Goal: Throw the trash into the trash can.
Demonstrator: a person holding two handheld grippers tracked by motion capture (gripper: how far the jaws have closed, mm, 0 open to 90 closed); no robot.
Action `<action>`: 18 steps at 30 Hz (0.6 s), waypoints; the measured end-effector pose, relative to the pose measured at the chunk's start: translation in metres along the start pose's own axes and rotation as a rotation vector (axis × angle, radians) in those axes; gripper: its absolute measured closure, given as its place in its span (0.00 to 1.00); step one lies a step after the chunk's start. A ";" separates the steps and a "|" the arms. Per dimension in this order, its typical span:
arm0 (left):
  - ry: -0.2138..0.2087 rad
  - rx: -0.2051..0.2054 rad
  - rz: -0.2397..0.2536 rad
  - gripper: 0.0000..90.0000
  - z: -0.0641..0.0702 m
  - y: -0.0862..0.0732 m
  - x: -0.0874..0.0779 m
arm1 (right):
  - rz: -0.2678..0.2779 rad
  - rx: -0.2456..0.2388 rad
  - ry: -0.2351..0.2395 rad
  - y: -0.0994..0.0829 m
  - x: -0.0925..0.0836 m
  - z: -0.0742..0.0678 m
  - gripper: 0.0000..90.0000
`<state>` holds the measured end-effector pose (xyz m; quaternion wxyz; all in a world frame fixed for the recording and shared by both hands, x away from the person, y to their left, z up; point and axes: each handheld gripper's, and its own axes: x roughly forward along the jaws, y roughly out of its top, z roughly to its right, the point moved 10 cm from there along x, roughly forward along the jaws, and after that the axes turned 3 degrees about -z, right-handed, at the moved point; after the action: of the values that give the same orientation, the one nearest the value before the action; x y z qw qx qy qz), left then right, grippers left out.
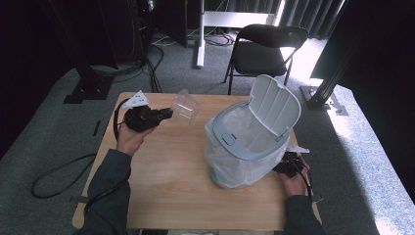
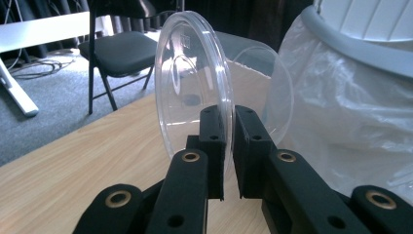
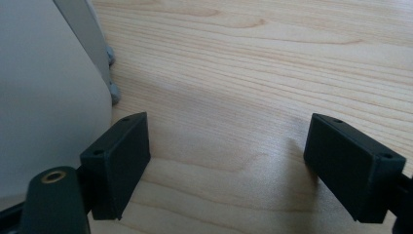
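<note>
The clear plastic cup [image 1: 186,107] is up off the wooden table [image 1: 171,166], lying on its side in the air above the far left part of the tabletop, its open mouth turned towards the bin. In the left gripper view the rim of that cup [image 2: 195,83] stands as a big transparent ring just beyond the jaws, and the near wall of it drops straight down into the narrow gap between the two black pads. So the left gripper [image 1: 164,114] has its jaws drawn close together, pinching the cup's thin edge; that same gripper [image 2: 229,146] shows the plastic clamped between the pad faces. The person's left hand [image 1: 131,133] is wrapped around the gripper body, with the dark sleeve [image 1: 105,196] running back to the near edge of the table. To the right of the cup, and apart from it, stands the grey waste bin [image 1: 244,149], lined with a white plastic bag that bulges round its body, its lid [image 1: 273,104] flipped up and leaning back so the mouth is open. Beside the bin's right flank, low at the tabletop, sits the right gripper [image 1: 286,164]. The right gripper view has its jaws spread wide with bare wood grain between them, the left jaw just beside the bin's pale wall [image 3: 44,97]. Beyond the table's far edge stands a black folding chair [image 1: 262,51] on the grey carpet.
</note>
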<state>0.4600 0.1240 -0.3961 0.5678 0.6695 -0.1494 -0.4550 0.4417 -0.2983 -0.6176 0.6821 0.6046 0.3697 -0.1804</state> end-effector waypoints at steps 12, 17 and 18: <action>-0.034 0.038 0.032 0.93 0.018 0.022 -0.005 | 0.000 0.000 0.000 0.000 0.000 0.000 0.18; -0.045 0.054 0.044 0.93 0.024 0.034 -0.008 | 0.000 0.000 0.000 0.000 0.000 0.000 0.18; -0.046 0.056 0.045 0.93 0.025 0.036 -0.009 | 0.000 0.000 0.000 0.000 0.000 0.000 0.18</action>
<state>0.4469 0.1033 -0.3587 0.5553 0.6712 -0.1903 -0.4528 0.4417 -0.2983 -0.6176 0.6821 0.6046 0.3697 -0.1804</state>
